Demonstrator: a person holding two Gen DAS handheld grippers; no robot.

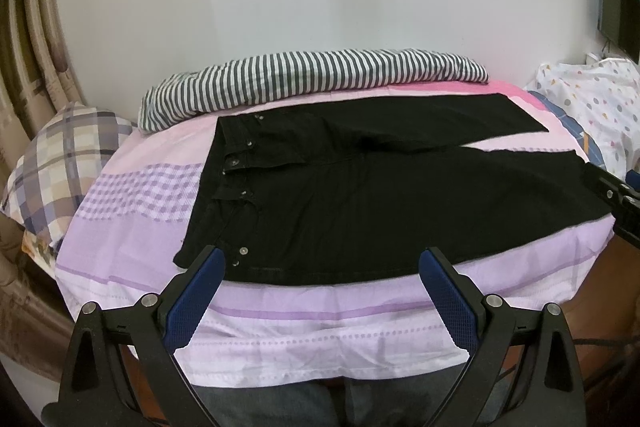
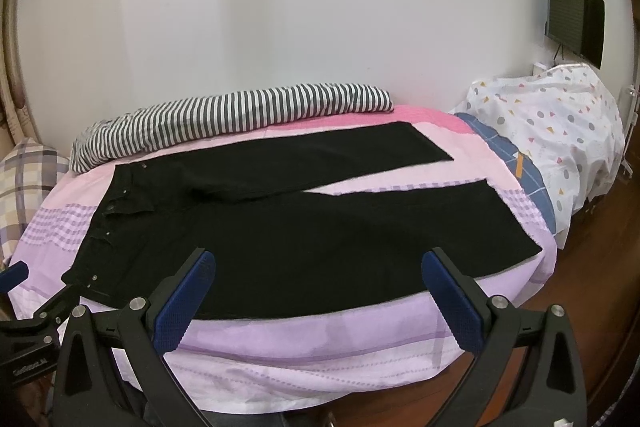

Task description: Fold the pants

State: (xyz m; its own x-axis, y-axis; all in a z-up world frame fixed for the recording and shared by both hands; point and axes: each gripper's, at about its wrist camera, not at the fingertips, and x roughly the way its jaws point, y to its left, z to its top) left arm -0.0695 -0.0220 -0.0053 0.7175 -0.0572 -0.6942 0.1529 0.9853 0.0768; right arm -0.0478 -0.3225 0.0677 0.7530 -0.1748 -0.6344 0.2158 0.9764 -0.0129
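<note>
Black pants (image 1: 360, 195) lie flat on the bed, waistband to the left and both legs spread apart to the right. The right wrist view shows the same pants (image 2: 304, 227) with the far leg angled away from the near one. My left gripper (image 1: 322, 257) hovers open over the near edge of the pants by the waist, nothing between its blue pads. My right gripper (image 2: 318, 259) is open too, above the near leg. The left gripper's body (image 2: 36, 311) shows at the left edge of the right wrist view. The right gripper's body (image 1: 616, 195) shows at the right edge of the left wrist view.
The bed has a pink and purple sheet (image 1: 280, 319). A striped blanket (image 1: 304, 79) lies rolled along the wall. A plaid pillow (image 1: 60, 155) sits at the left end. A dotted white cloth (image 2: 556, 131) covers a pile at the right. A dark screen (image 2: 572, 7) hangs on the wall.
</note>
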